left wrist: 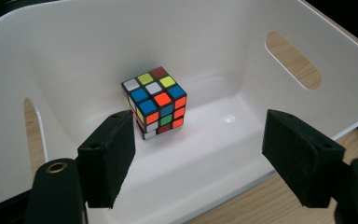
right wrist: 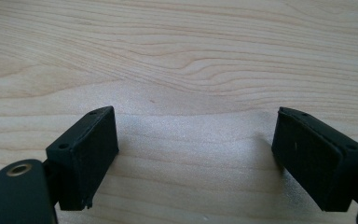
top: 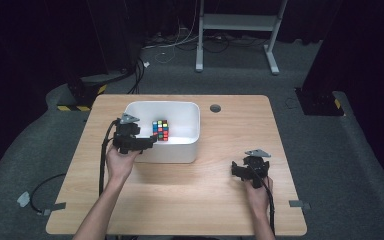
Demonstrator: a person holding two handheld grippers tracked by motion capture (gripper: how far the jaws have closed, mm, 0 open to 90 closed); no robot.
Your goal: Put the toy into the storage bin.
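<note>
Since cube [left wrist: 154, 101] sits inside white bin [left wrist: 242, 42], free of left gripper [left wrist: 198, 158], jaws wide apart, holding nothing, cube at 11 o'clock. Right gripper [right wrist: 196, 158] rests on table [right wrist: 177, 56], open, empty, waiting.

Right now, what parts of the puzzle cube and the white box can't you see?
- Puzzle cube: its underside and back faces, in the left gripper view, hidden by the cube itself.
- Left gripper: its left jaw overlaps the cube's lower left corner, so touch cannot be told.
- White bin: near inside wall, in the high view, hidden by its own rim.
- Cube stickers, high view: too small to tell apart.
</note>
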